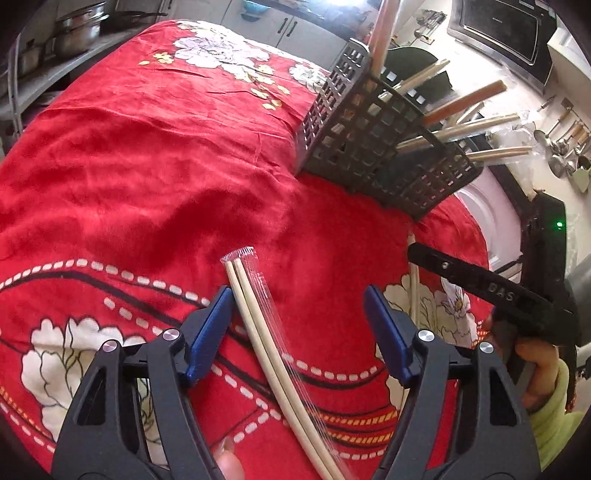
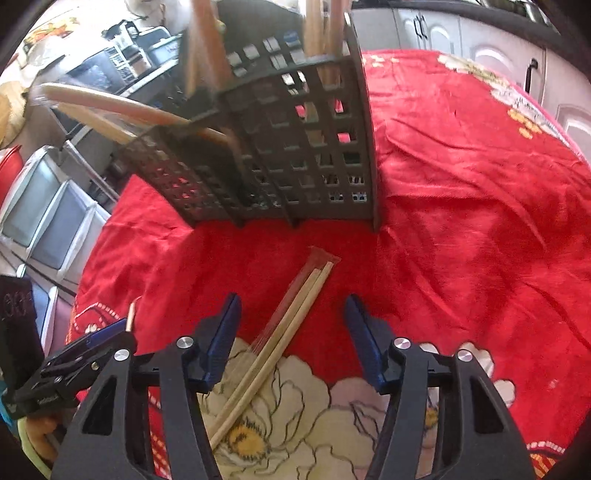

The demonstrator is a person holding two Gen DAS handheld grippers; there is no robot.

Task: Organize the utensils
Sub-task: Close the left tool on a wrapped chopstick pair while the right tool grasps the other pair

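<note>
A pair of wooden chopsticks in a clear wrapper (image 1: 258, 325) lies on the red flowered cloth between the open jaws of my left gripper (image 1: 299, 328). A second wrapped pair (image 2: 284, 328) lies between the open jaws of my right gripper (image 2: 291, 339). A dark grid utensil caddy (image 1: 373, 136) stands beyond, holding several chopsticks and wooden handles; it also shows in the right wrist view (image 2: 295, 147). The right gripper's body (image 1: 491, 288) shows at the right of the left wrist view. The left gripper (image 2: 88, 350) shows at the lower left of the right wrist view.
The red cloth (image 1: 147, 147) covers the table. Pots (image 1: 74, 33) sit on a shelf at the far left. Ladles (image 1: 561, 147) hang on the wall at the right. White bins (image 2: 48, 214) stand beside the table.
</note>
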